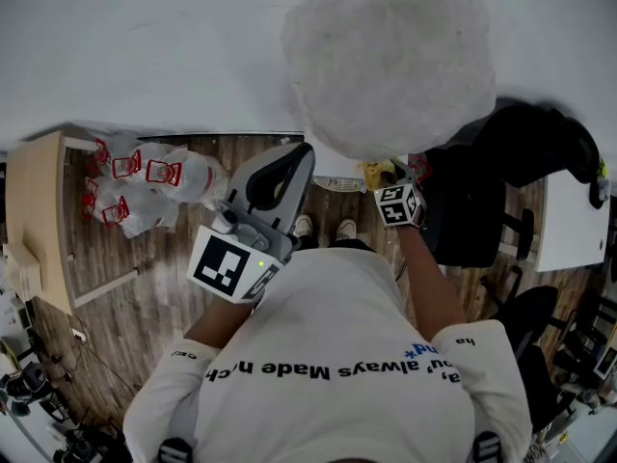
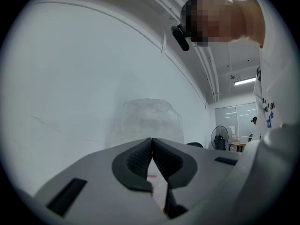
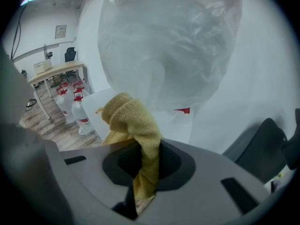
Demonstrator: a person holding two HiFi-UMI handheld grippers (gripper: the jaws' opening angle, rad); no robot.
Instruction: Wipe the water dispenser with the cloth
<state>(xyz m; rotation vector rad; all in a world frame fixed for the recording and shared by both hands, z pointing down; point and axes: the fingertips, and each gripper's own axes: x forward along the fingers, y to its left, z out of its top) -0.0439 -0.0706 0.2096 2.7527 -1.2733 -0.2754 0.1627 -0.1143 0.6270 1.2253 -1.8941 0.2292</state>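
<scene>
The water dispenser's big bottle (image 1: 388, 58), wrapped in clear plastic, fills the top of the head view, with the white dispenser body (image 1: 335, 175) just below it. My right gripper (image 1: 388, 179) is shut on a yellow cloth (image 3: 135, 125) that bunches up above the jaws. The cloth hangs close in front of the bottle (image 3: 168, 46) and the white body (image 3: 154, 116); I cannot tell if it touches them. My left gripper (image 1: 295, 158) is raised to the left of the dispenser, shut and holding nothing, its pads (image 2: 140, 158) meeting, pointed at the bottle (image 2: 147, 121).
Several spare water bottles with red labels (image 1: 145, 183) lie on the wooden floor at the left, beside a wooden table (image 1: 37, 222). A black office chair (image 1: 482, 196) and a white desk (image 1: 574, 225) stand at the right. A white wall is behind the dispenser.
</scene>
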